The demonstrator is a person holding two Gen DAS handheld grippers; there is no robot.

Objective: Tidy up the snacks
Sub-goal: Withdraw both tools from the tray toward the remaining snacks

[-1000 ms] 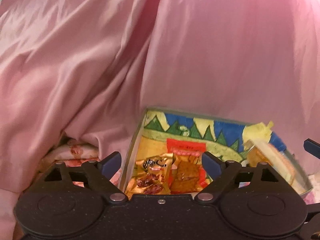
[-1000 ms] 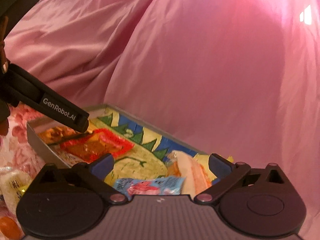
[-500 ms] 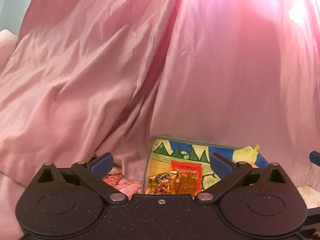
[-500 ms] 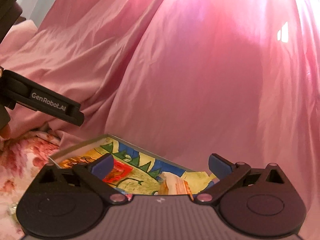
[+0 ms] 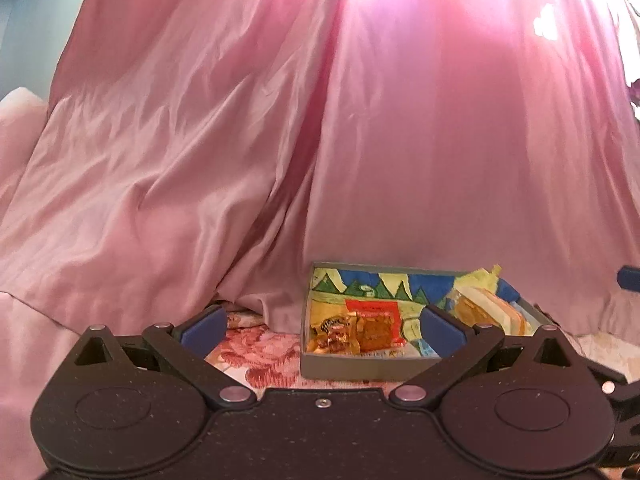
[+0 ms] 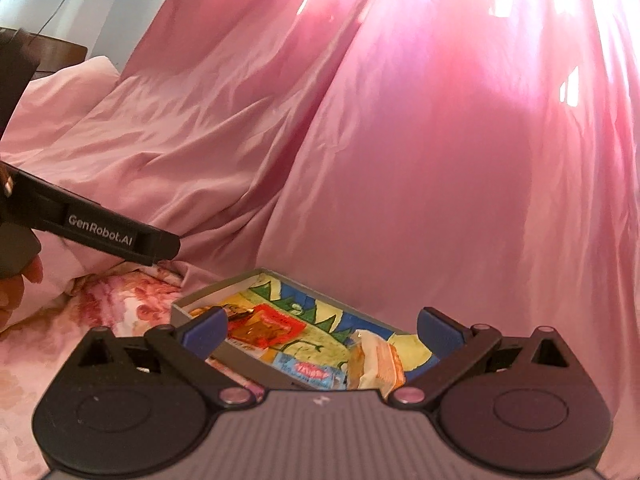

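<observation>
A shallow grey box [image 5: 360,369] with a painted bottom holds several snack packets: a gold one [image 5: 332,334], a red-orange one [image 5: 374,322] and a pale wrapped one [image 5: 490,310]. My left gripper [image 5: 322,326] is open and empty, held back from the box's near wall. In the right wrist view the same box [image 6: 192,307] lies ahead with the red packet [image 6: 268,326], a blue packet [image 6: 310,372] and the pale packet [image 6: 376,360]. My right gripper [image 6: 320,330] is open and empty above the box. The left gripper's finger [image 6: 104,234] shows at the left.
The box sits on a floral cloth [image 5: 256,356]. A pink satin sheet [image 5: 320,140] rises steeply behind and beside the box. A pale wall [image 6: 100,8] shows at the far upper left in the right wrist view.
Both grippers have pulled back and up from the box, which now looks smaller and lower in both views. Both stay open and empty.
</observation>
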